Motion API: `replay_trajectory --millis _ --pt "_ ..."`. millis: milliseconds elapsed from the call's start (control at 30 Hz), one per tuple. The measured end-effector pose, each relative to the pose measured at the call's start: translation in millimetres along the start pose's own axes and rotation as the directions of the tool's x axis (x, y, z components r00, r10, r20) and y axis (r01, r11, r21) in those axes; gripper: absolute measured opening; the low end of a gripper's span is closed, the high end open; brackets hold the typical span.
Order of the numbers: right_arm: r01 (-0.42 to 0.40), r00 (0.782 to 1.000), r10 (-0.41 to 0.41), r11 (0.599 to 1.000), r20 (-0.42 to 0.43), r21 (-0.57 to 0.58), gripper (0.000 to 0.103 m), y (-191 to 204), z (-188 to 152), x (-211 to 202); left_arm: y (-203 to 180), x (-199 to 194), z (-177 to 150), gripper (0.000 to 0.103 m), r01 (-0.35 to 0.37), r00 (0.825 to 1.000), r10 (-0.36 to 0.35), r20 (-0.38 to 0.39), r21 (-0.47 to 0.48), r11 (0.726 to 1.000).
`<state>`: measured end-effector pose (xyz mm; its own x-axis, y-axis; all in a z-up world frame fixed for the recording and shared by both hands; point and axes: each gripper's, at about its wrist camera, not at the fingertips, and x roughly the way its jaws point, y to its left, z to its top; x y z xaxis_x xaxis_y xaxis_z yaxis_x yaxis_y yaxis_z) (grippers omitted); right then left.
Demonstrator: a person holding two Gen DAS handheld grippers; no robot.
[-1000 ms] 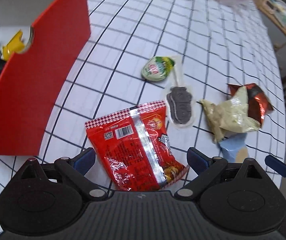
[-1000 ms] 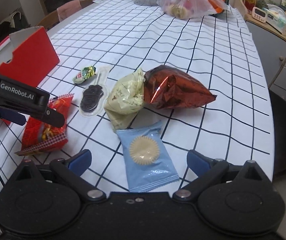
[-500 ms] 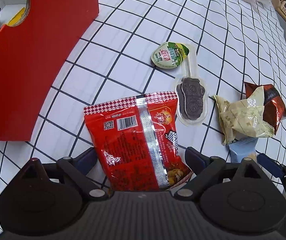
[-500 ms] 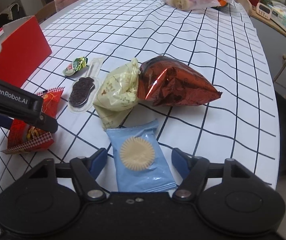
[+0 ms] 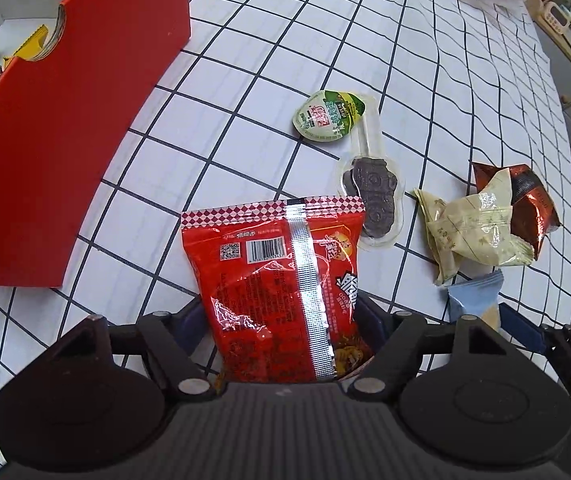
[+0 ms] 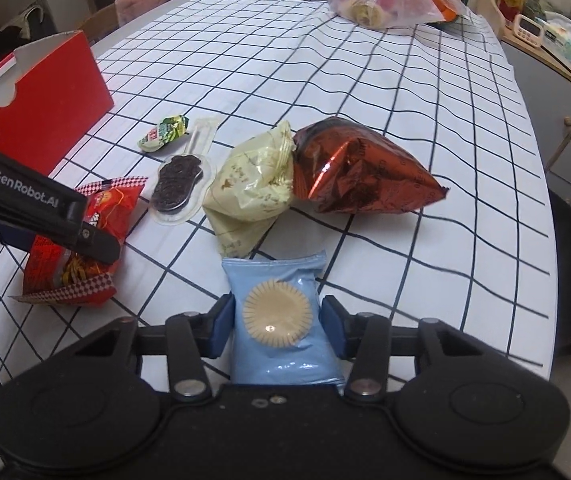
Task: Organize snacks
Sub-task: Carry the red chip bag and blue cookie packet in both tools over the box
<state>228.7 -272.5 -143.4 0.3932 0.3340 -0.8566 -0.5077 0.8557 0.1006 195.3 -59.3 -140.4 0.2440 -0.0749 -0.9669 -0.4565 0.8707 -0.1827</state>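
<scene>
Left wrist view, lower centre: my left gripper (image 5: 285, 320) clenched the red packet (image 5: 273, 280), headed, I judged, for the red box (image 5: 65, 140); my right gripper (image 6: 277, 326) pinched the blue packet (image 6: 281, 320).

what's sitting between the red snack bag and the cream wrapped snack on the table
The clear-wrapped chocolate cookie pack lies between the red snack bag and the cream wrapped snack. The right wrist view shows it best.
</scene>
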Motion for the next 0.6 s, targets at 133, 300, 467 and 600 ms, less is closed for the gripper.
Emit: replay_trajectory --millis 133,300,467,600 --pt "-0.016 1.000 0.015 0.999 0.025 0.048 0.046 -1.0 -2.8 -10.8 5.6 -0.3 -2.7 0.075 0.018 1.000 -0.018 0.004 0.002 1.000" --pt "-0.052 0.998 0.047 0.993 0.052 0.104 0.046 0.4 -11.7 -29.4 14.9 -6.1 -9.4 0.075 0.046 0.999 -0.046 0.008 0.009 0.999" --pt "-0.074 0.996 0.065 0.987 0.068 0.140 0.046 8.1 -21.1 -46.5 21.2 -17.9 -15.4 0.075 0.077 0.997 -0.078 0.017 0.037 0.996" --pt "-0.087 0.994 0.073 0.980 0.083 0.177 0.046 12.7 -24.0 -61.2 21.2 -36.1 -23.9 0.075 0.088 0.995 -0.091 0.040 0.084 0.993"
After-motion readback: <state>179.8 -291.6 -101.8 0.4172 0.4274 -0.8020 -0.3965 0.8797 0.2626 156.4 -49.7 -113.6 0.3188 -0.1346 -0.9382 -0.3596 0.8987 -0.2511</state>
